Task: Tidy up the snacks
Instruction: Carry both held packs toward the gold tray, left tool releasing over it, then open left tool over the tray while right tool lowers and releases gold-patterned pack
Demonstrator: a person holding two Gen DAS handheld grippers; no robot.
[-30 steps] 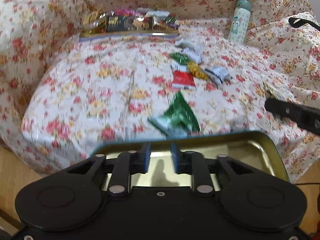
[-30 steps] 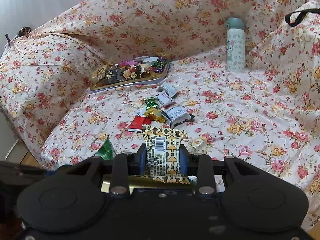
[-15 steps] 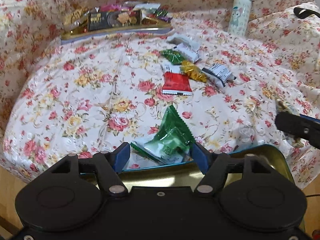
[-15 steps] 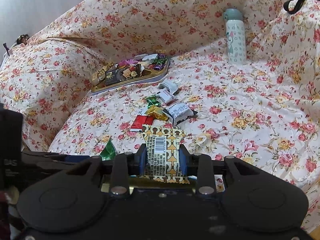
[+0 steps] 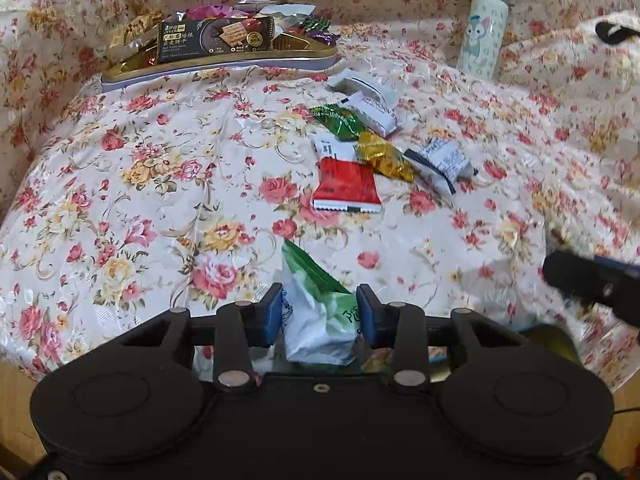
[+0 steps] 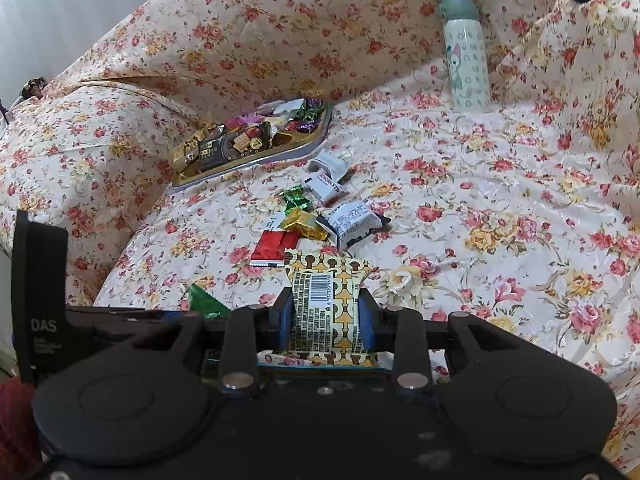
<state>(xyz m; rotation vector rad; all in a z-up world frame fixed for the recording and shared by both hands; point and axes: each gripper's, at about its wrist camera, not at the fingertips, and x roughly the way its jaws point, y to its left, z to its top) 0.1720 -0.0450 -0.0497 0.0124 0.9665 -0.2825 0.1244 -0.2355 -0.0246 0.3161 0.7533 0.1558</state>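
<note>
Floral cloth point(image 5: 168, 184), glossy and creased with red and yellow roses, drapes the whole sofa seat and back. Nearest, at the lower middle of the left wrist view, the left gripper point(image 5: 319, 312) has just been closing its blue pads onto a crinkly green-and-white snack packet point(image 5: 320, 316), which sits pinched between them. In the right wrist view's lower middle, the right gripper point(image 6: 325, 314) clamps a flat yellow patterned packet point(image 6: 326, 300) with a barcode, held upright. Further off, at mid-frame, loose wrappers lie clustered: a flat red packet point(image 5: 347, 191), a crumpled gold foil sweet point(image 5: 384, 156), a green foil one point(image 5: 336, 120) and white pouches point(image 5: 372, 100). Beyond, upper left, a shallow gold metal tray point(image 5: 224, 62) is heaped with snacks. A cylindrical pale bottle point(image 5: 482, 28) stands upright, upper right.
</note>
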